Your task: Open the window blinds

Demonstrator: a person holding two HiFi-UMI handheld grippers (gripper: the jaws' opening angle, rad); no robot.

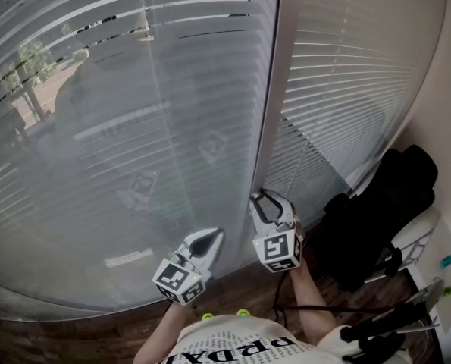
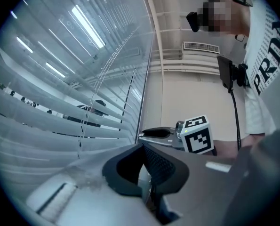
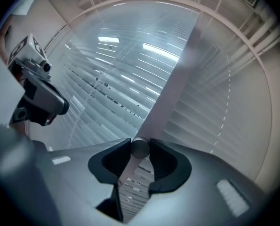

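White slatted blinds cover the wide left pane, their slats nearly flat against the glass. A second set of blinds covers the narrower pane right of the pale window post. A thin wand hangs down in front of the right blinds. My right gripper is shut on the wand's lower end; in the right gripper view its round tip sits pressed between the dark pads. My left gripper hovers just left of it, close to the left blinds, jaws together and holding nothing.
A black bag or seat stands against the wall at the right, with a white frame beside it. Black tripod legs lie at the lower right. Dark wooden floor runs along the foot of the window.
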